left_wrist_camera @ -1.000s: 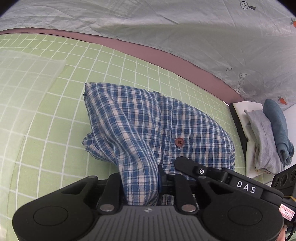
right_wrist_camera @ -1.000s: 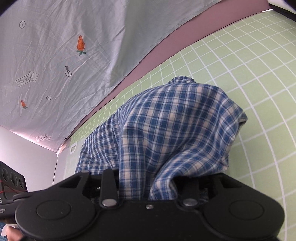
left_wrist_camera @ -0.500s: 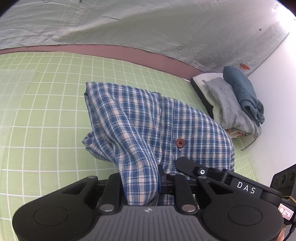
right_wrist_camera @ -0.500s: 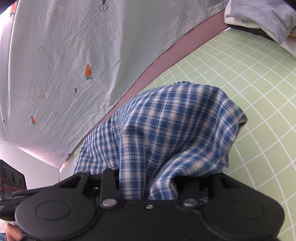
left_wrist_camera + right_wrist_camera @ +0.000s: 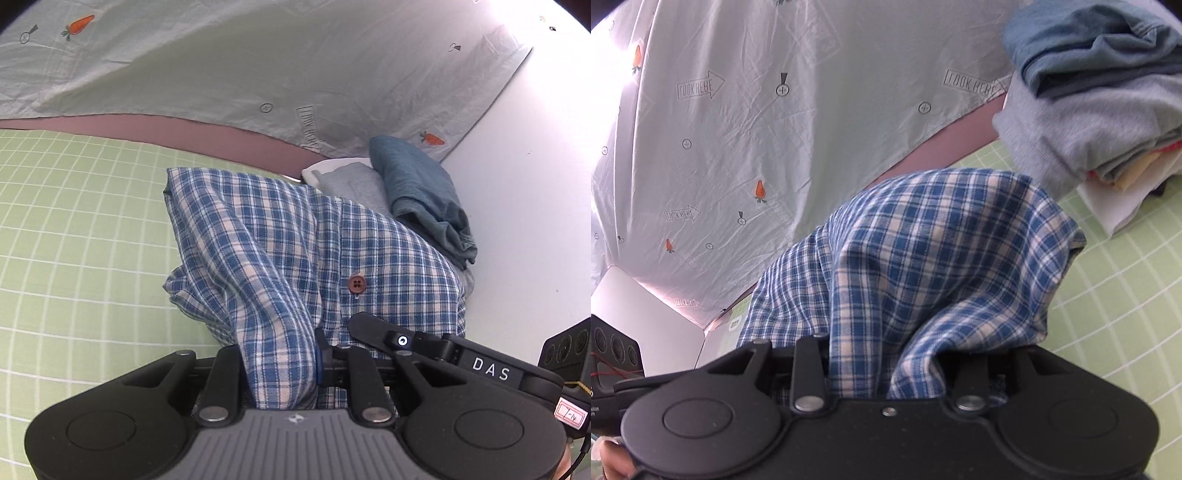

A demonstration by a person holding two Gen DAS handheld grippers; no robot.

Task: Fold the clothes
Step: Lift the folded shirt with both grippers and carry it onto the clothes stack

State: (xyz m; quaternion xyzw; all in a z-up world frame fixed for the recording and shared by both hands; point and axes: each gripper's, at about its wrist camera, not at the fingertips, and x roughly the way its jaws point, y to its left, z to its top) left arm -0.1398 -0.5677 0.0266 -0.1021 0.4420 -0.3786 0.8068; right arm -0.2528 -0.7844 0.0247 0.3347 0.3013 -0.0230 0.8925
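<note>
where plaid shirt (image 5: 280, 258) bunches, both grippers' fingertips are hidden; stack (image 5: 1100, 110) cropped

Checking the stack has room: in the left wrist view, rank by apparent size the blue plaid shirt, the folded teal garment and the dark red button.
1. Blue plaid shirt, though nearest the camera.
2. Folded teal garment, farther back, so its true size is unsure.
3. Dark red button, by far the smallest.

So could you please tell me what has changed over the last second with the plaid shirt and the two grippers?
Both grippers have carried the folded plaid shirt across the green grid mat toward the stack of folded clothes, which now looms much closer in both views. The left gripper and right gripper stay clamped on the shirt, nothing let go, and its folded shape is unchanged.
</note>
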